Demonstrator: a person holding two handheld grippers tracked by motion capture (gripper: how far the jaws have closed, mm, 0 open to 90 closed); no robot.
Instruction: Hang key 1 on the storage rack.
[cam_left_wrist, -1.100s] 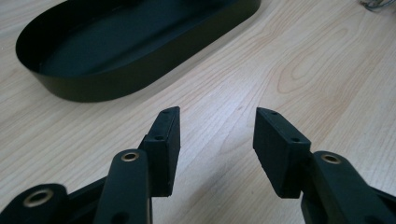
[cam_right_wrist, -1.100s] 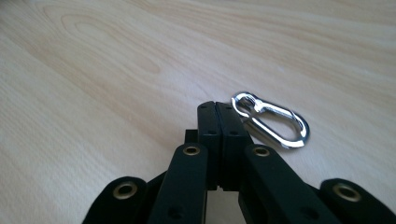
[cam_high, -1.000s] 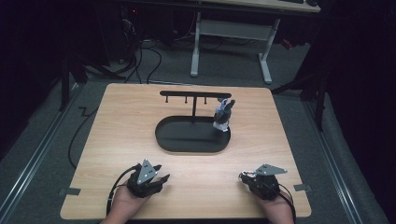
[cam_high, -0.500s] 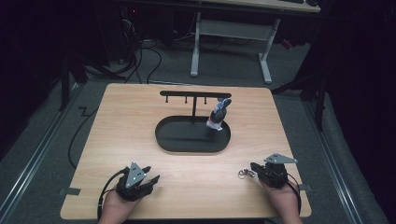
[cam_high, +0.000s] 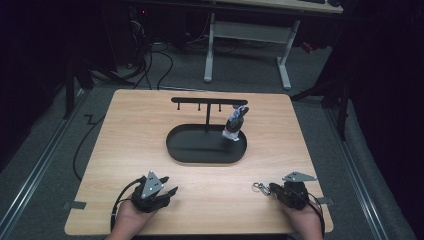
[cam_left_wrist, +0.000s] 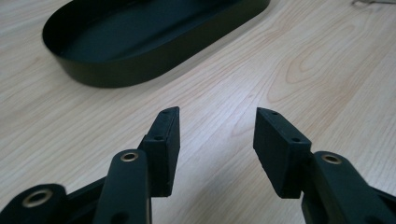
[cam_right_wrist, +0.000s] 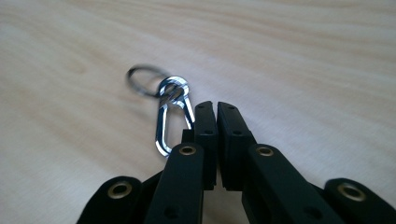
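Both grippers have drawn back toward the worktop (cam_high: 125, 145) edge: left gripper (cam_left_wrist: 217, 133) jaws apart, right gripper (cam_right_wrist: 215, 109) jaws together beside a carabiner (cam_right_wrist: 168, 119).

Both tongs are matte black. The left tongs (cam_high: 170, 191) and right tongs (cam_high: 274, 189) each carry a grey three-cornered plate on top, trail a black cable, and show brass-ringed holes and small screw holes along flat rectangular pads.
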